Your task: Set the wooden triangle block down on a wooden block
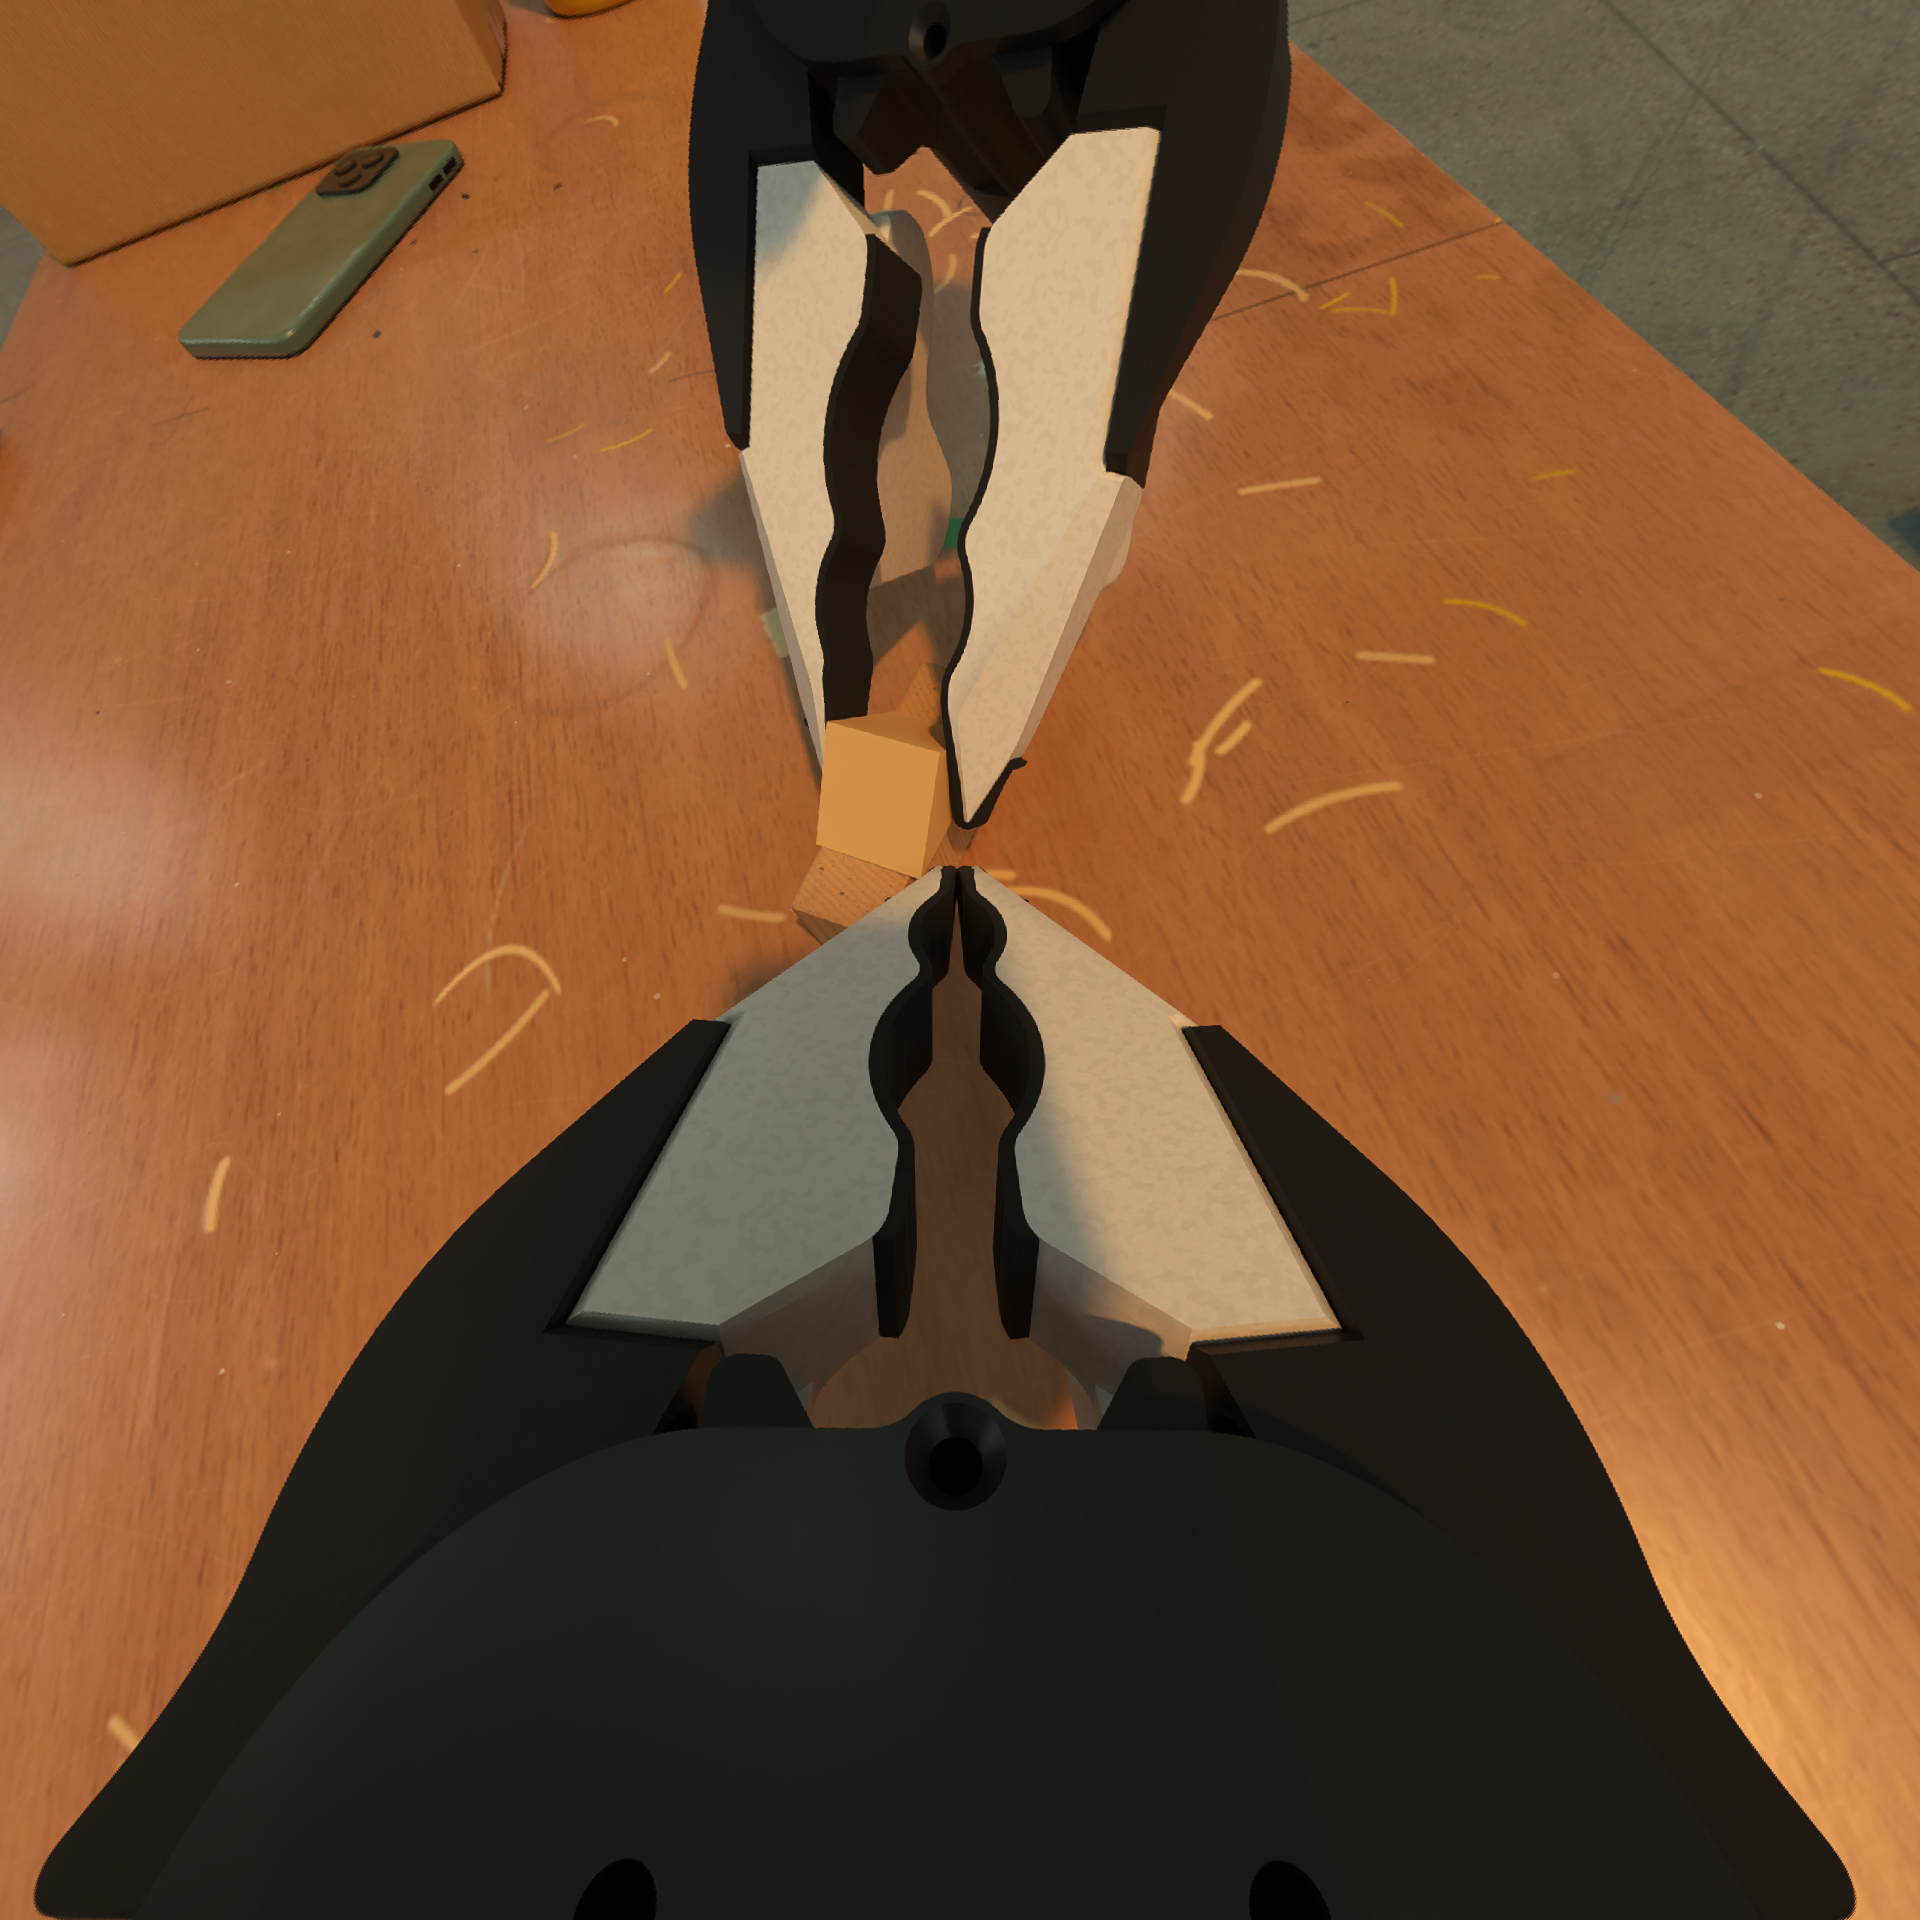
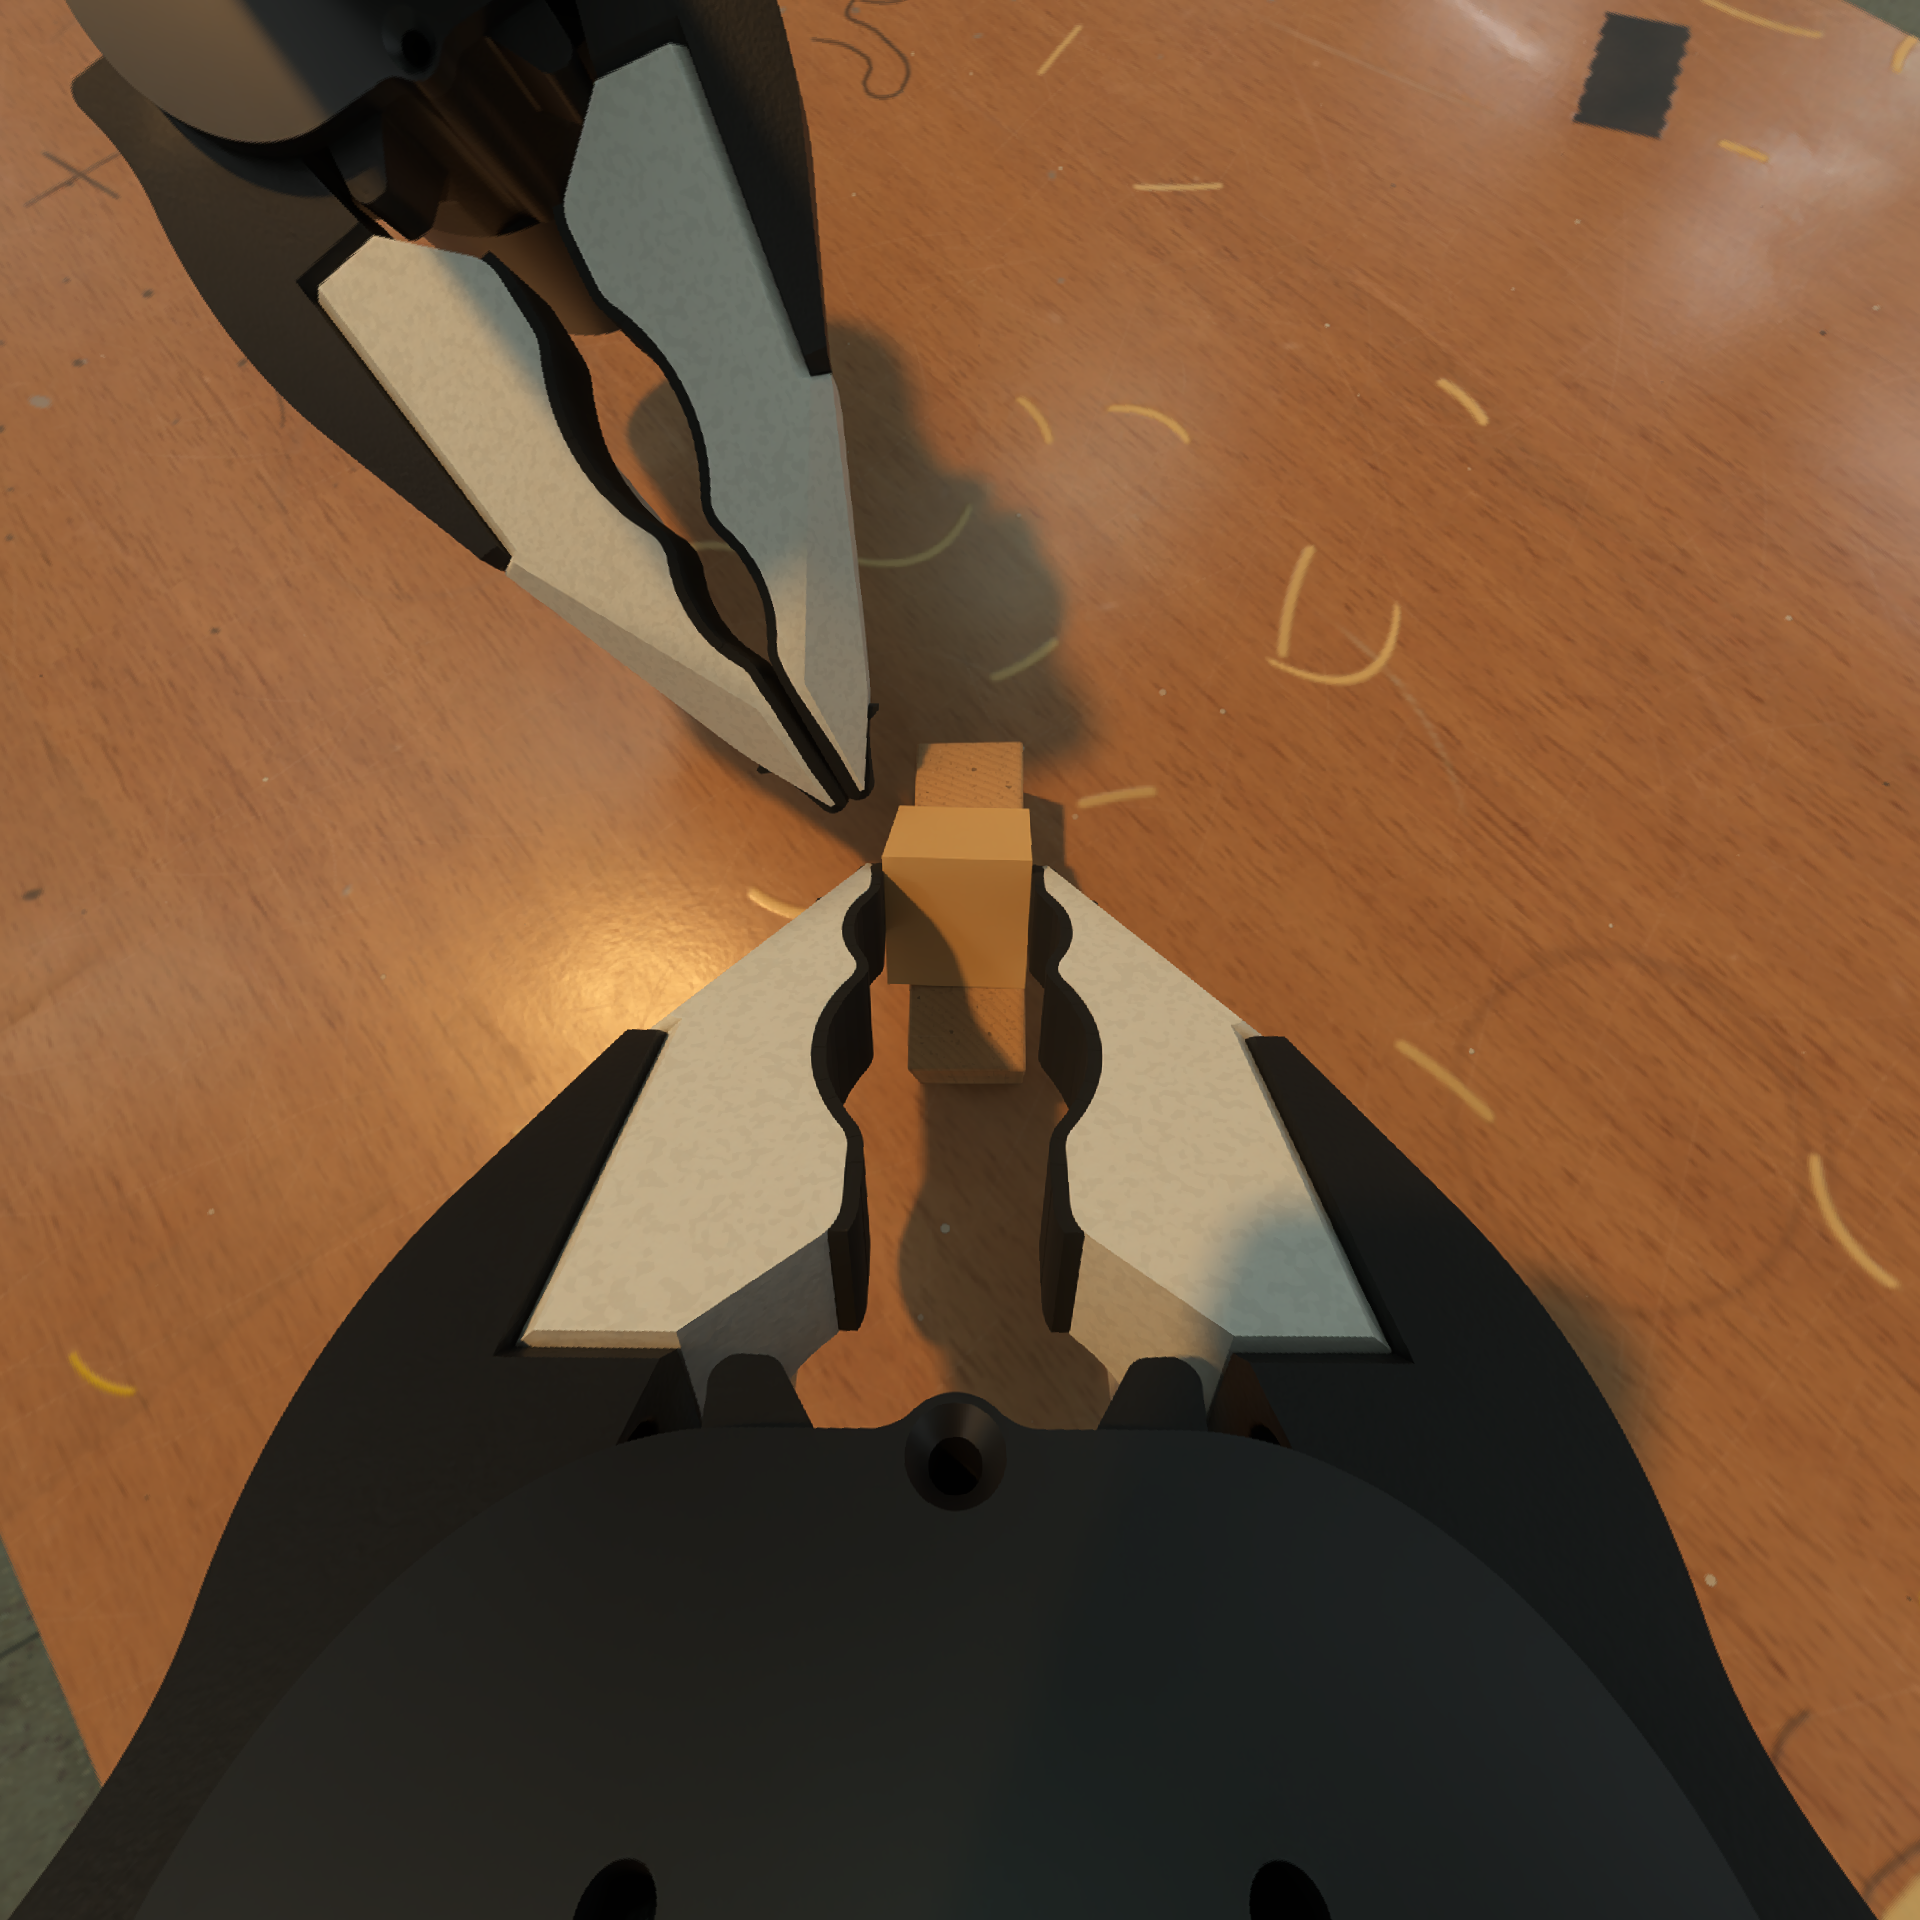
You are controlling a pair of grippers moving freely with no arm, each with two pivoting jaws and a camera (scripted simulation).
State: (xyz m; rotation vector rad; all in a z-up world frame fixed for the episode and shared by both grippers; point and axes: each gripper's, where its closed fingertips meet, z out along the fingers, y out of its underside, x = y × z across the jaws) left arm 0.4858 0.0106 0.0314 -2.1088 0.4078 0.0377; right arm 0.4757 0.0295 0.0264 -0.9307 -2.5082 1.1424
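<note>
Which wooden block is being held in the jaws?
The lighter orange-tan block, gripped by the right gripper. The paler, grainy block lies flat on the table beneath it, ungripped.

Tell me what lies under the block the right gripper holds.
Under the orange triangle block, between the right gripper fingers, lies a paler wooden block on the table. Whether they touch is hidden.

Workshop setting: a scratched wooden bench [image 1: 312, 831] strewn with shavings [image 1: 1330, 805], pencil marks [image 2: 73, 177] on its surface, a cardboard box [image 1: 208, 104], a phone [image 1: 322, 249], and concrete floor [image 1: 1714, 208].
</note>
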